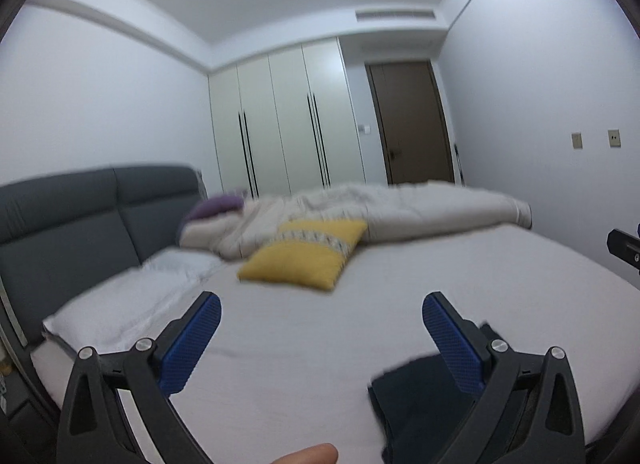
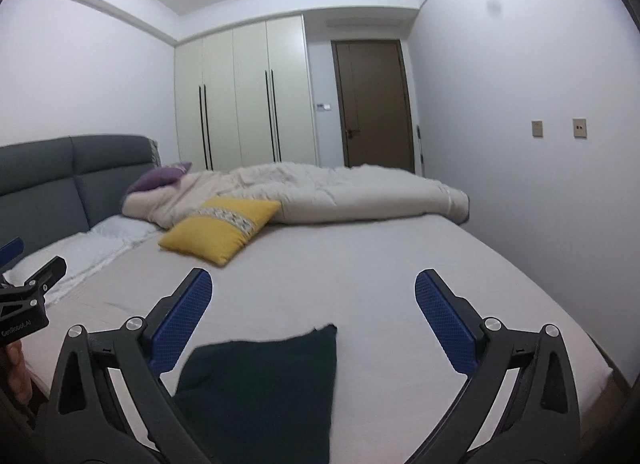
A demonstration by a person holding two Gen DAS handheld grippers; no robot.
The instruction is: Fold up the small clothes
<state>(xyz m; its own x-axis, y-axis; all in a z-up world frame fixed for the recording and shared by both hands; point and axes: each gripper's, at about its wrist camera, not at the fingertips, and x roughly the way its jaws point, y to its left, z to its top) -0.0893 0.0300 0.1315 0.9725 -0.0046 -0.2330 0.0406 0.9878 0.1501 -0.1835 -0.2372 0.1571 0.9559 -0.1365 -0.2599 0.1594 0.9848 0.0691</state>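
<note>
Left gripper (image 1: pixel 322 306) is up off the bed, jaws spread wide, blue ribbed pads (image 1: pixel 192 344) facing each other across bare sheet, nothing between them. Right gripper (image 2: pixel 313 290) is the same story: jaws fully apart, blue pads (image 2: pixel 182 320) clear of any cloth, pointing out across the mattress.

And there's the garment: a dark folded cloth (image 2: pixel 264 384) lying flat on the pale grey bed sheet (image 2: pixel 360 264), near the front edge of the bed. From the right wrist view it sits low and between the two fingers but below them, touching neither pad; its far edge looks straight and its right side runs clean down towards the camera. From the left wrist view the same dark cloth (image 1: pixel 416 396) shows at lower right, partly hidden behind the right-hand finger of that gripper.

Further up the bed, a yellow cushion (image 2: pixel 220 229) with a patterned band lies tilted near the middle, just in front of a rumpled cream duvet (image 2: pixel 340 195) stretched along the far side. A purple pillow (image 2: pixel 160 179) peeks out by the grey padded headboard (image 2: pixel 60 183), with white pillows (image 2: pixel 80 252) below it. Behind, cream wardrobe doors (image 2: pixel 240 95) and a brown door (image 2: pixel 372 103).

A fingertip (image 1: pixel 308 454) shows at the bottom edge of the left wrist view.
</note>
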